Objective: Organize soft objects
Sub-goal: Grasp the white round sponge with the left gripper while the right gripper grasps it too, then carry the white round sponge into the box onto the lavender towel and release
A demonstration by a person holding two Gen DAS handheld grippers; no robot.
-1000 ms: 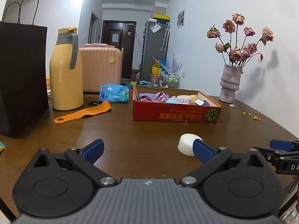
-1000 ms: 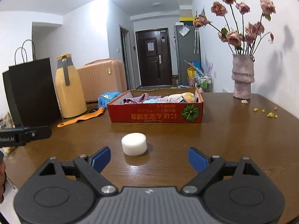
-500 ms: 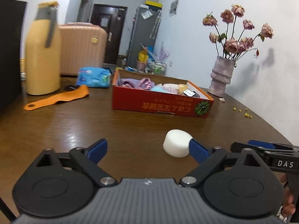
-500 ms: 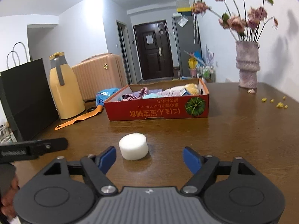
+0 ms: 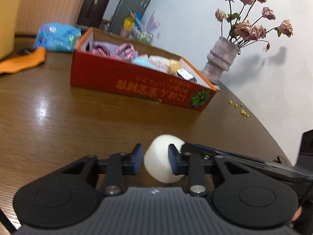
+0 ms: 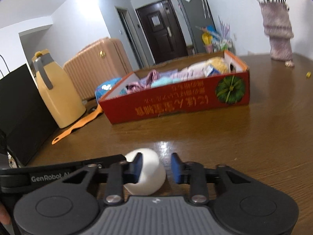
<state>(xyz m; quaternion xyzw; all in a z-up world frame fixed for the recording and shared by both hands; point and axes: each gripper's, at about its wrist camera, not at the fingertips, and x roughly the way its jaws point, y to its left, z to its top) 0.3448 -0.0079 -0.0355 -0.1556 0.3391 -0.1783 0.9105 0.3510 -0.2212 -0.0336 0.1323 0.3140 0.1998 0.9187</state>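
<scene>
A white round foam puck (image 5: 163,159) lies on the brown table, tilted between both grippers. My left gripper (image 5: 154,161) has its jaws narrowed around the puck, pads at its sides. My right gripper (image 6: 157,166) is also narrowed; the puck (image 6: 148,171) sits against its left pad, with a gap to the right pad. The red cardboard box (image 5: 137,82) with soft cloths and toys stands farther back, and it also shows in the right wrist view (image 6: 176,101).
A yellow thermos jug (image 6: 56,92), a black paper bag (image 6: 19,113) and an orange strap (image 6: 78,125) are at the left. A blue packet (image 5: 56,37) lies behind the box. A vase of dried roses (image 5: 223,58) stands at the right, with crumbs (image 5: 240,109) nearby.
Both grippers moved forward and down onto the white puck and narrowed their jaws around it. The puck now sits tilted between the pads.
</scene>
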